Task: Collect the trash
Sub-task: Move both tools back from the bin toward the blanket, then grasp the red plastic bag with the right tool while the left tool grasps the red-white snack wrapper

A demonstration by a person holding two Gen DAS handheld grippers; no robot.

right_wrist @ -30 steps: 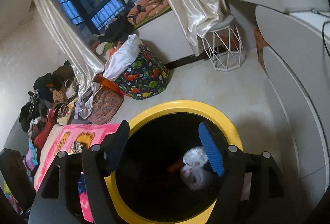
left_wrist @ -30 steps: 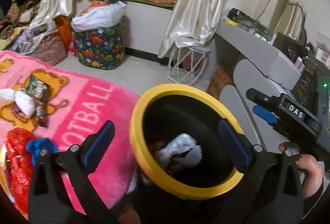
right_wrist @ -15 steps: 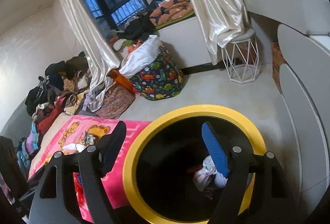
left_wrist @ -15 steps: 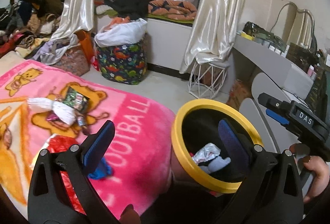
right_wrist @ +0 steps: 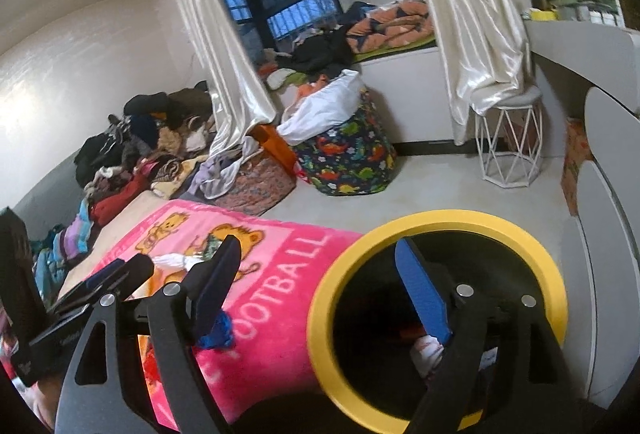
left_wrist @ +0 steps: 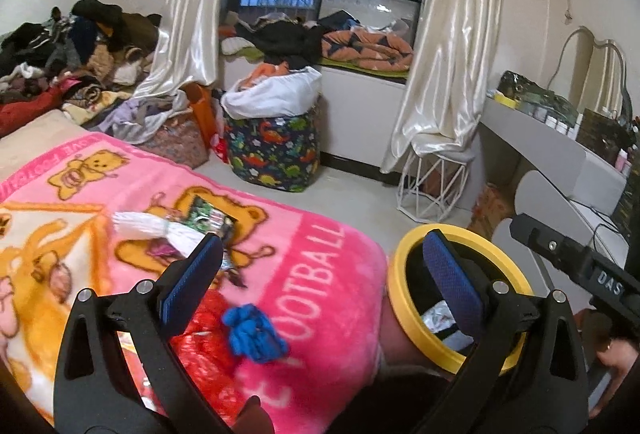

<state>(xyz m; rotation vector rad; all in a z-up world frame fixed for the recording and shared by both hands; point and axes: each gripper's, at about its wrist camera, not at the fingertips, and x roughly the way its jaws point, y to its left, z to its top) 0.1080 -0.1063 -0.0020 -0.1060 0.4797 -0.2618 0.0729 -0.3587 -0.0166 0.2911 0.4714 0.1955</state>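
A black bin with a yellow rim (left_wrist: pixel 404 308) (right_wrist: pixel 520 230) stands beside the bed and holds crumpled white wrappers (left_wrist: pixel 438 316) (right_wrist: pixel 426 350). On the pink blanket (left_wrist: pixel 316 274) (right_wrist: pixel 276 286) lie a blue scrap (left_wrist: pixel 254 332) (right_wrist: pixel 218 334), a red wrapper (left_wrist: pixel 204 350), a white tissue (left_wrist: pixel 138 226) (right_wrist: pixel 172 260) and a green packet (left_wrist: pixel 206 216). My left gripper (left_wrist: pixel 320 274) is open and empty above the blanket's edge. My right gripper (right_wrist: pixel 320 290) is open and empty over the bin's left rim.
A dinosaur-print laundry bag (left_wrist: pixel 274 150) (right_wrist: pixel 346 158) and a white wire stool (left_wrist: pixel 434 184) (right_wrist: pixel 510 150) stand on the floor by the window. Clothes (left_wrist: pixel 72 50) are piled at the left. A white desk (left_wrist: pixel 560 150) runs along the right.
Both grippers have pulled up and left, away from the bin. More of the pink blanket and its trash shows now. Both stay open and empty.
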